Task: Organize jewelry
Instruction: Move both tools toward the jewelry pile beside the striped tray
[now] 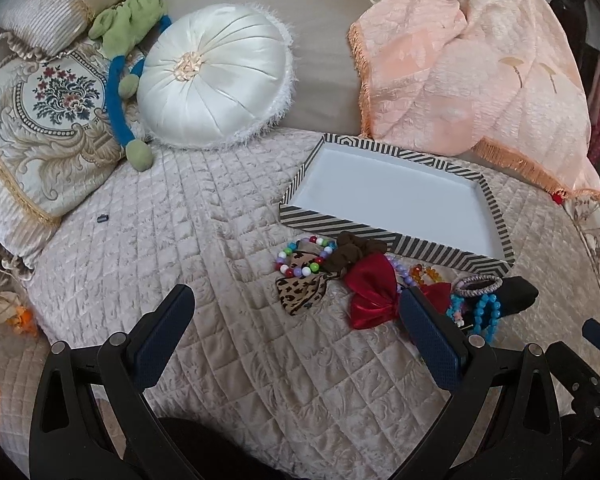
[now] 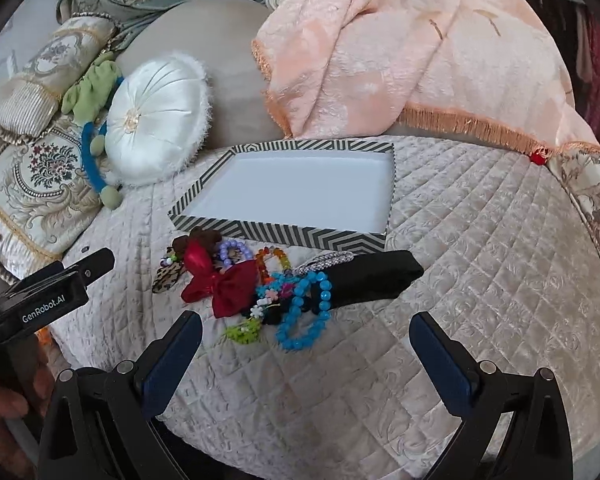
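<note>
Both tongs, left gripper and right gripper, gape empty; the blue bead bracelet (light, slippery, floppy) wants pinching across its strand

In front of me a quilted bedspread covers the bed. At the back left, a round white satin cushion leans against a taupe headboard; beside it, a green-and-blue plush toy drapes over an embroidered floral pillow. A peach fringed throw lies heaped at the back right.
</note>
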### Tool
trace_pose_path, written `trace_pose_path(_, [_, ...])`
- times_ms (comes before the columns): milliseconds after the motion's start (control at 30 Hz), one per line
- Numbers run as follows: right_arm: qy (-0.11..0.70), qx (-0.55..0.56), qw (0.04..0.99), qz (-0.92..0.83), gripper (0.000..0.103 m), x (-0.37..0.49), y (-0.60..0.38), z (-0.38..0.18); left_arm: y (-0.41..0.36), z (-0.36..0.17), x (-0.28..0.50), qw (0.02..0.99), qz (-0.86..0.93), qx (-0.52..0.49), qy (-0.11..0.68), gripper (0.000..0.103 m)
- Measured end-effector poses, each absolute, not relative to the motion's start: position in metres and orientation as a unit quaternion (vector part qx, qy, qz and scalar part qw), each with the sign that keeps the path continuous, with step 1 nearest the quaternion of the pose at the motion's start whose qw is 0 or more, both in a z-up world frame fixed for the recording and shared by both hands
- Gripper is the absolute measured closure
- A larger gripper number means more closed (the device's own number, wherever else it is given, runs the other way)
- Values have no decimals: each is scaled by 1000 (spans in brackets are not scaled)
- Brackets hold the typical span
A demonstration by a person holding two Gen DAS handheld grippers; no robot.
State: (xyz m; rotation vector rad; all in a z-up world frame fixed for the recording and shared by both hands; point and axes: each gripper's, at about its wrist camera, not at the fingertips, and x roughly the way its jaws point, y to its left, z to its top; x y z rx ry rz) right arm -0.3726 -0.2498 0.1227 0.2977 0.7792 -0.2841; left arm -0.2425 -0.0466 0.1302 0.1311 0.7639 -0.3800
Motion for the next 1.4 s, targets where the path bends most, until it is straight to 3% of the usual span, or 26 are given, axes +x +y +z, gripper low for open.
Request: trace_pose_path(1400, [390,137,898,-148,0,-373,-259,107,-52,116,-243,904,-180,71,381,1])
